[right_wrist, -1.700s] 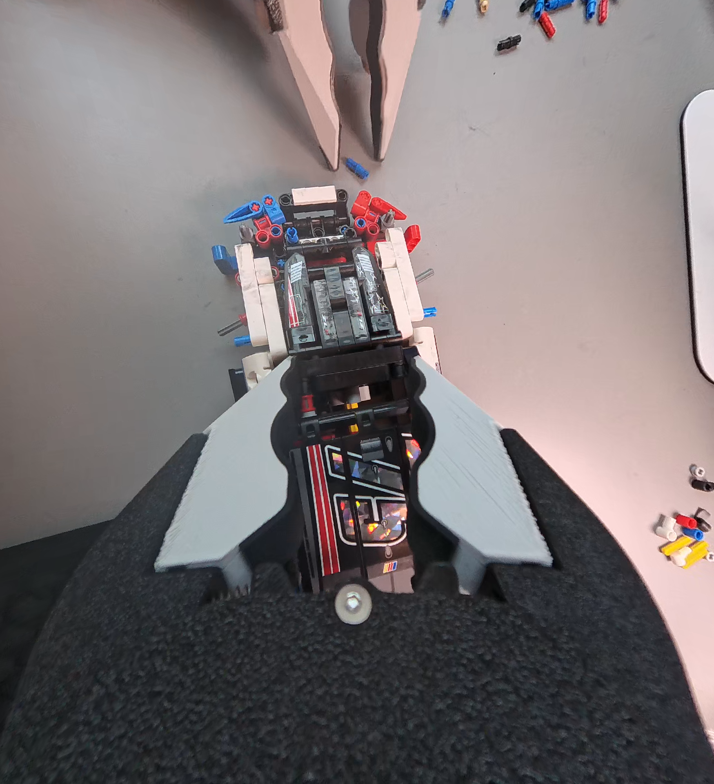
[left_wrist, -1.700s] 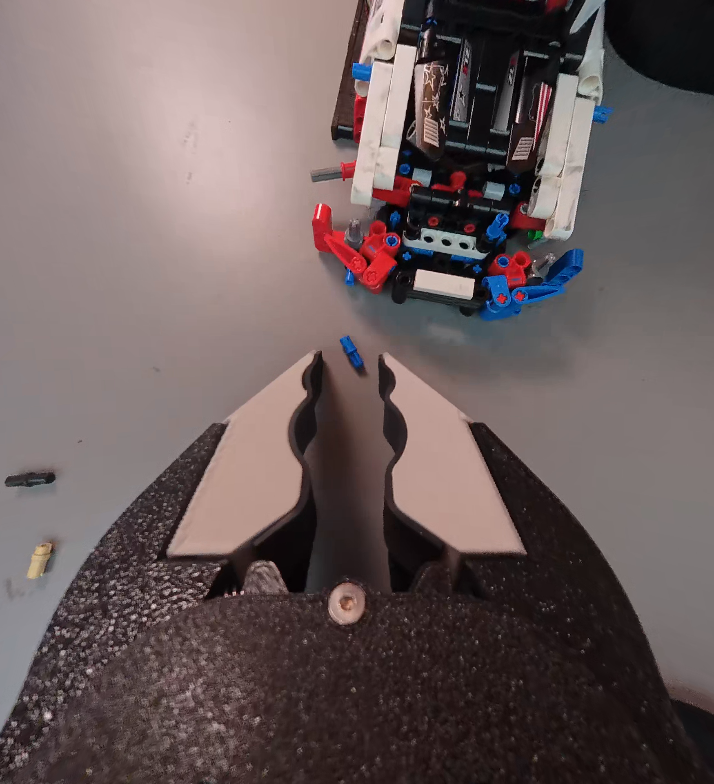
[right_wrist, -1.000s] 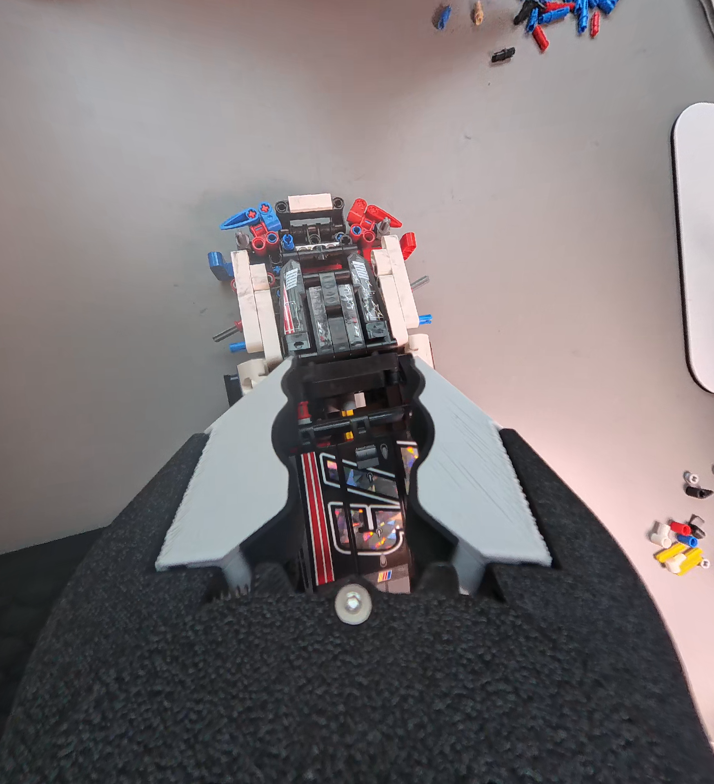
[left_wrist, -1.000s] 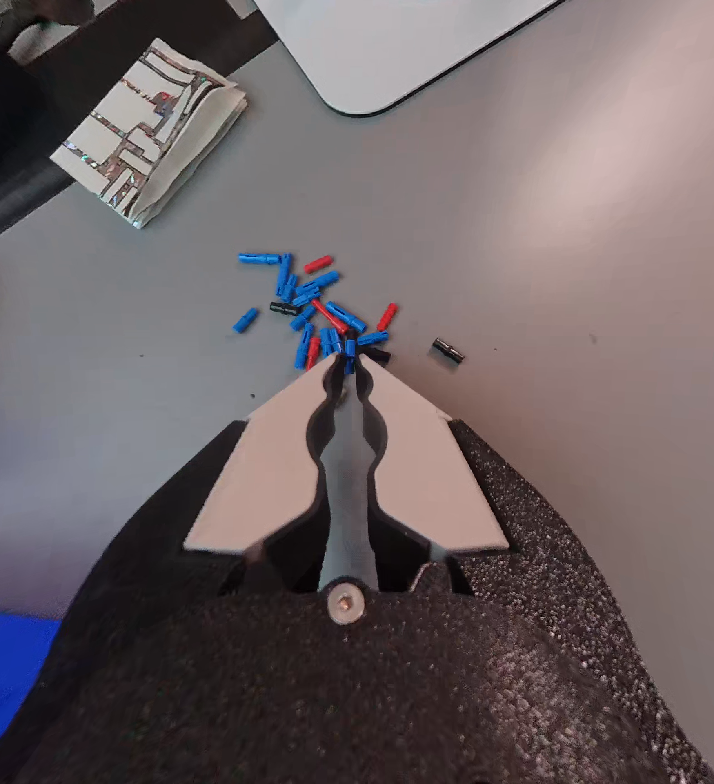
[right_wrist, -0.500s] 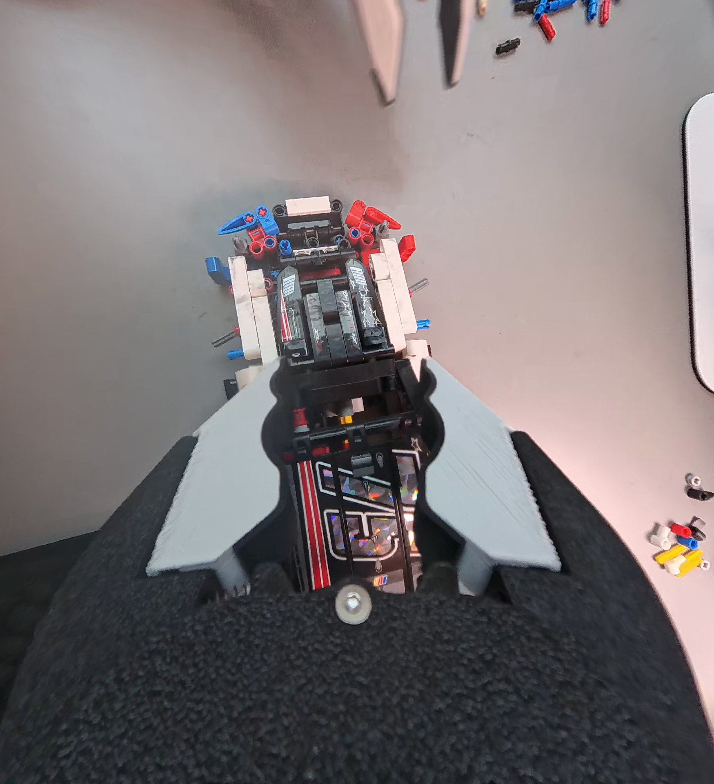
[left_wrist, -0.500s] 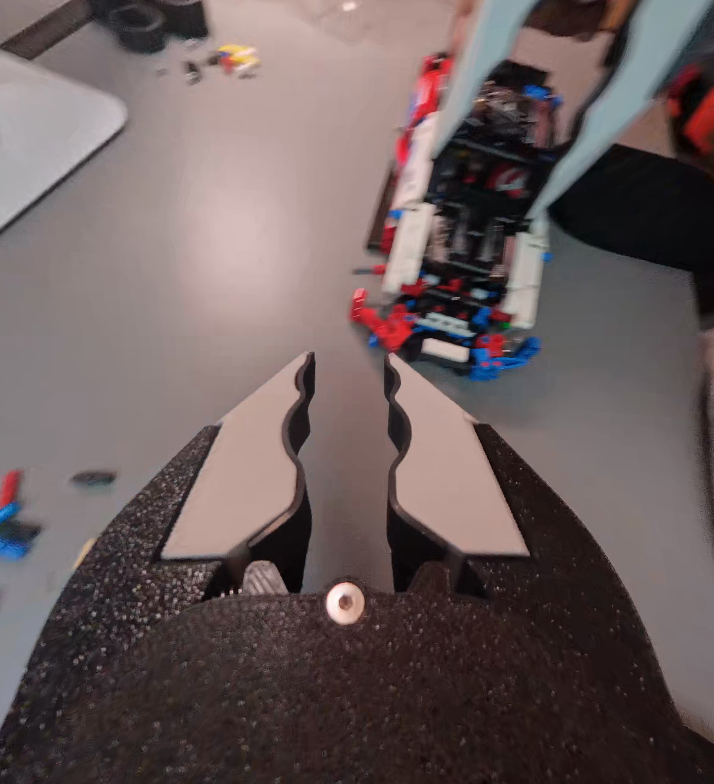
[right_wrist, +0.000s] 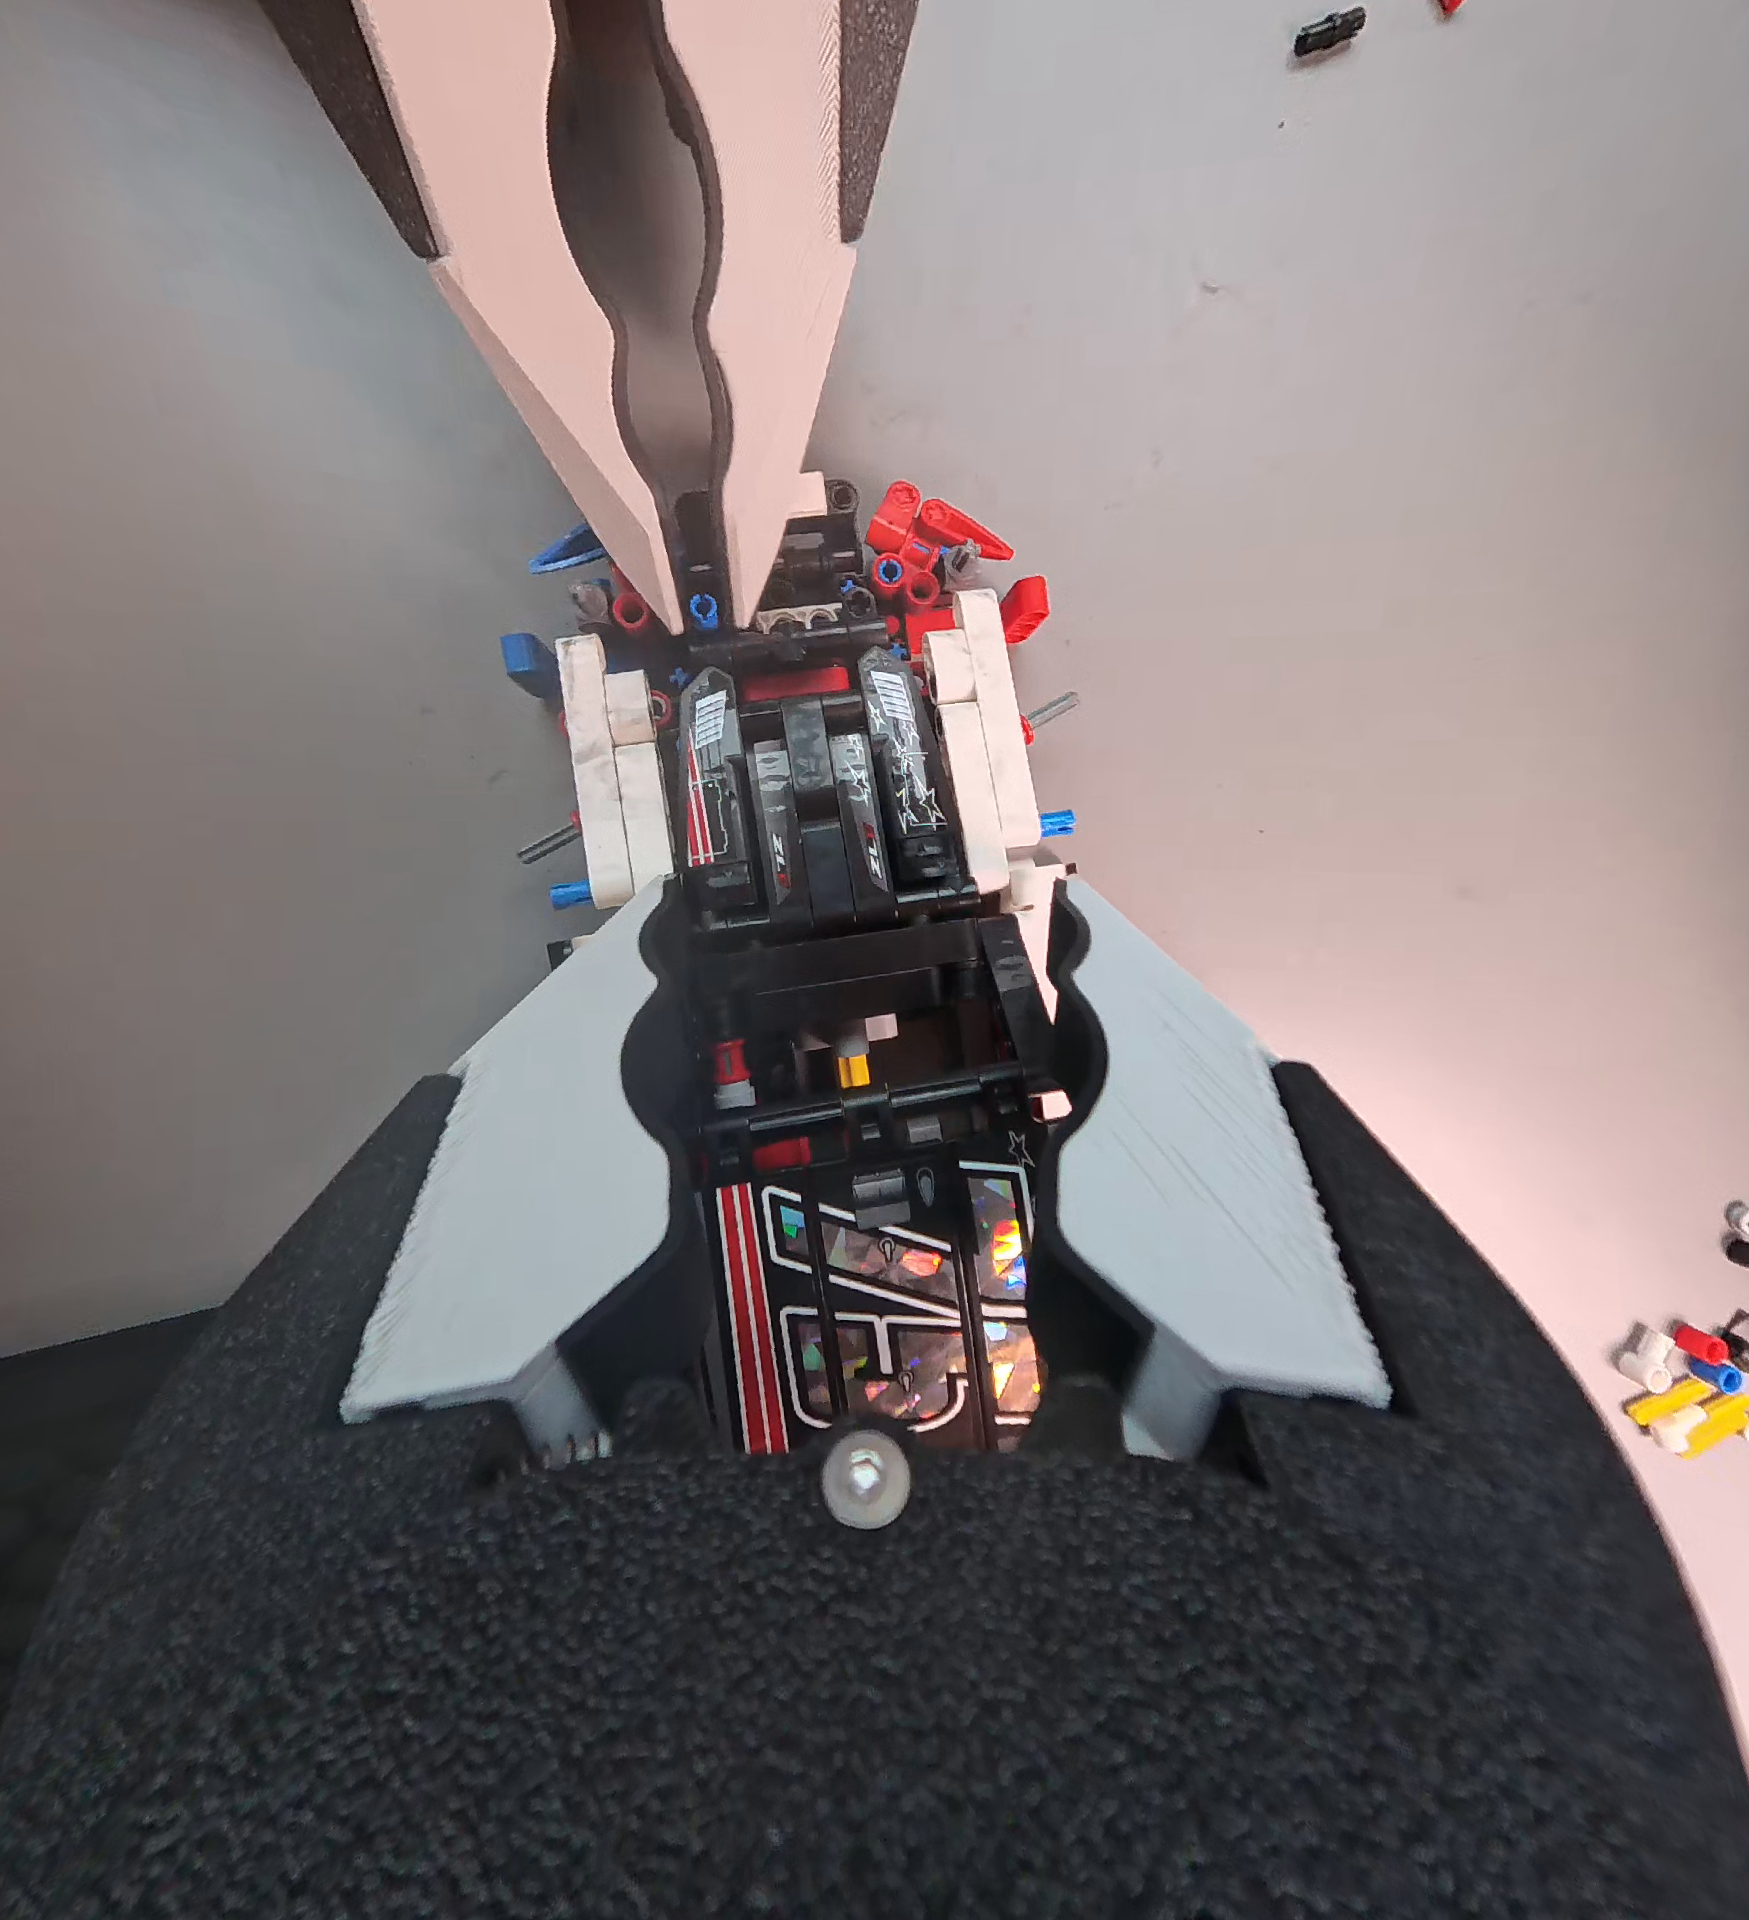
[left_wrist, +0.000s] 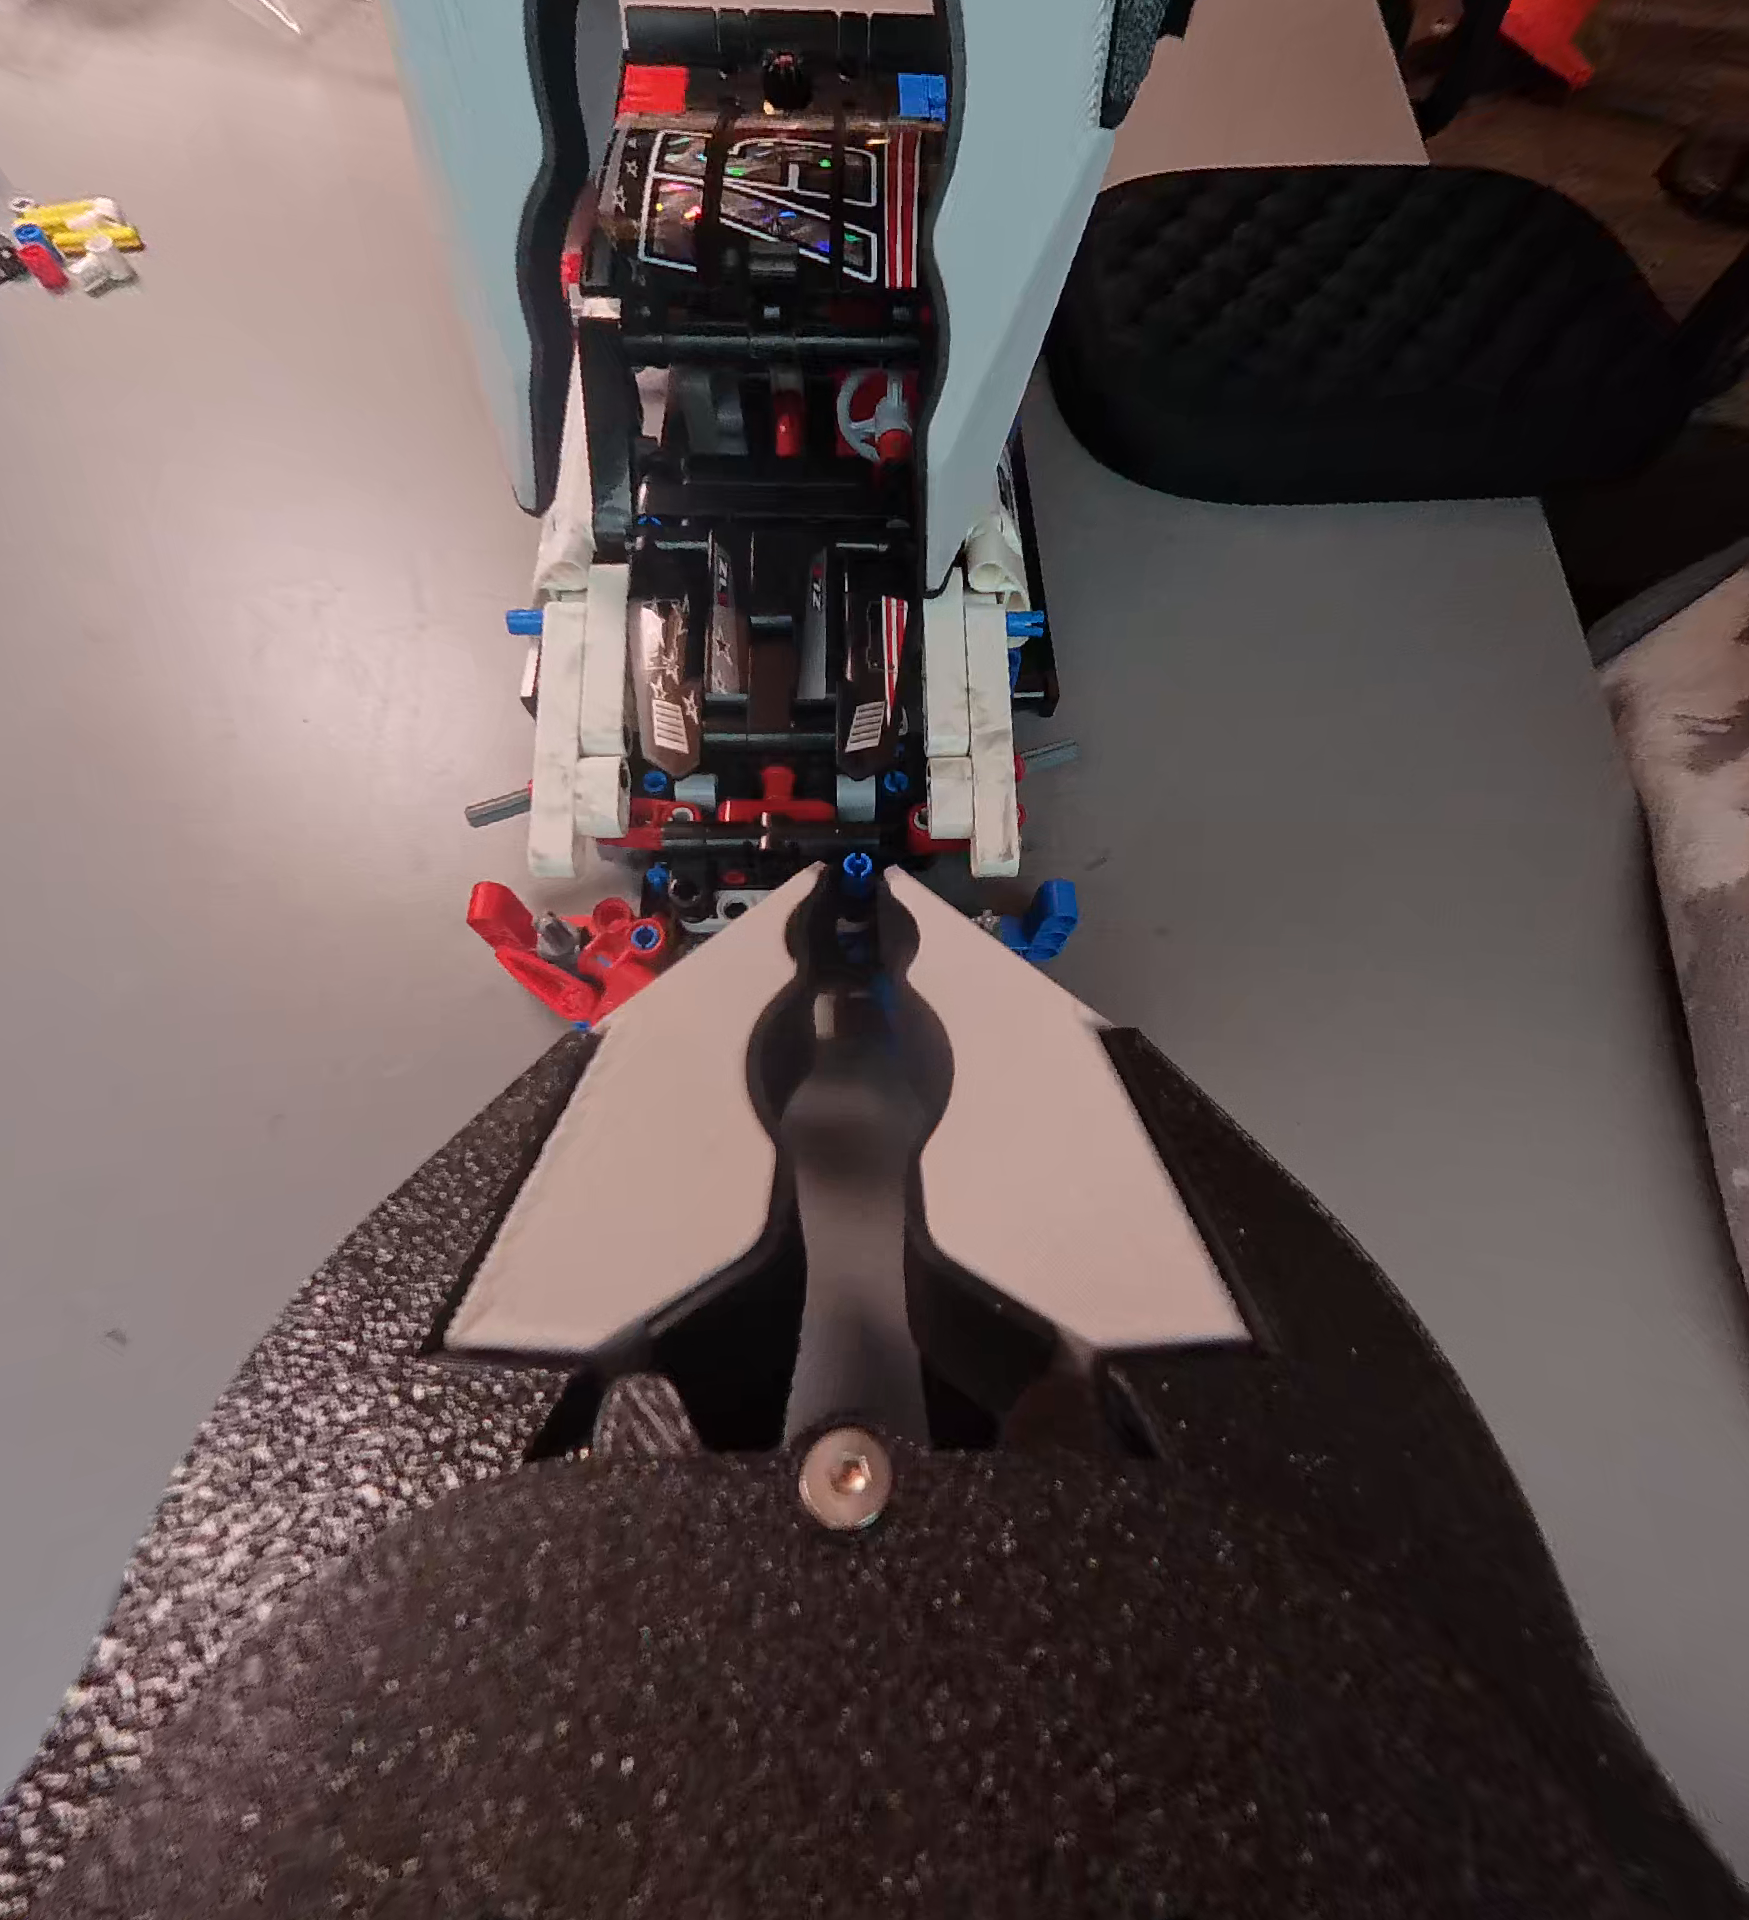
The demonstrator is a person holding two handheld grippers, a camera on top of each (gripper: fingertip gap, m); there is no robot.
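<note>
Pin [left_wrist: 855, 869] (small, blue) sits pinched between my left tongs [left_wrist: 852, 883] at the toy car's [left_wrist: 776, 665] front end; my right tongs [right_wrist: 854, 914] clamp the car's sides on the grey table [left_wrist: 174, 727].

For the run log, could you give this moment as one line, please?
left claw: shut on blue pin | right claw: shut on toy car

Cars: one brick-built car [right_wrist: 828, 790], centre of both views
Grippers: two, left gripper [left_wrist: 854, 878] and right gripper [right_wrist: 854, 925]
Blue pins: one, between the left gripper's fingers [left_wrist: 745, 956]
Loose-part piles: one [right_wrist: 1696, 1371], lower right of the right wrist view
Black pins: one [right_wrist: 1329, 29], upper right
Chairs: one [left_wrist: 1369, 332]
</note>
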